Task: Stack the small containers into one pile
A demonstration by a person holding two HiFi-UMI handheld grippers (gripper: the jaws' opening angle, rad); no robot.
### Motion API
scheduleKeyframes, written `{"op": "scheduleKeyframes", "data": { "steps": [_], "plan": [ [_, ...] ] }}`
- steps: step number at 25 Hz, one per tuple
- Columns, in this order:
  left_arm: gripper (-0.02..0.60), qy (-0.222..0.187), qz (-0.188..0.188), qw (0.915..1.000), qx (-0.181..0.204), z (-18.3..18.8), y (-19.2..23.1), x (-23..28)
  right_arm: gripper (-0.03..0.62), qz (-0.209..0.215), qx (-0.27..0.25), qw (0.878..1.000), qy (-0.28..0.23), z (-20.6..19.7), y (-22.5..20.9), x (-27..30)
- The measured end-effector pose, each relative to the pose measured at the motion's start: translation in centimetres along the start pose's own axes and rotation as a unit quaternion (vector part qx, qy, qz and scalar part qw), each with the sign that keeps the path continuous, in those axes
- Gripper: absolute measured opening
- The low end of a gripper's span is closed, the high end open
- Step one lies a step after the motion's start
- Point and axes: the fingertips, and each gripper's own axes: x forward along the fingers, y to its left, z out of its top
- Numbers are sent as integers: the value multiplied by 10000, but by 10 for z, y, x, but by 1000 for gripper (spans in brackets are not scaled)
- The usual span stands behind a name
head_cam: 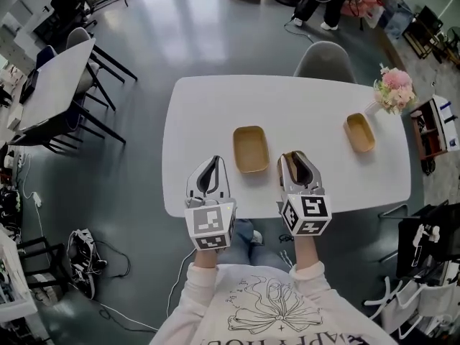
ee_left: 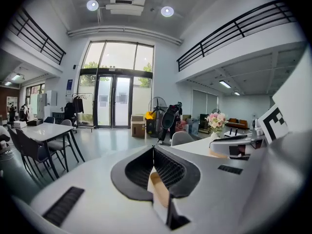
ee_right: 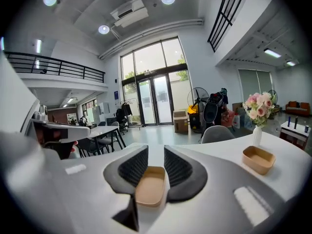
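Two tan oval containers lie on the white table [head_cam: 194,113]: one mid-table [head_cam: 251,149], one far right [head_cam: 360,132] [ee_right: 258,159]. My right gripper [head_cam: 297,157] [ee_right: 156,147] stands open over a third tan container [ee_right: 150,186], which lies lengthwise in the gap between its jaws; the pads do not press on it. In the head view that container is almost hidden under the gripper. My left gripper [head_cam: 213,161] [ee_left: 153,148] is shut, tips touching, near the table's front edge, left of the mid-table container. A tan strip [ee_left: 158,186] shows through the slit below its jaws; whether it is held I cannot tell.
A vase of pink flowers [head_cam: 394,88] stands at the table's far right corner, close to the right-hand container. A grey chair [head_cam: 325,61] is tucked in at the far side. Another white table [head_cam: 54,85] with chairs stands to the left.
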Motion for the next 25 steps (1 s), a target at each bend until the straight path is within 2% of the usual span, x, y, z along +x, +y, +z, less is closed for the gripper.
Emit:
{"op": "scheduleKeyframes", "data": {
  "steps": [13, 25],
  "plan": [
    [8, 757, -376, 9964, -115, -49, 17, 73, 110, -170, 174, 9949, 978, -69, -11, 68],
    [8, 1303, -606, 9895, -162, -93, 23, 114, 110, -226, 185, 9815, 1895, -135, -19, 102]
  ]
}}
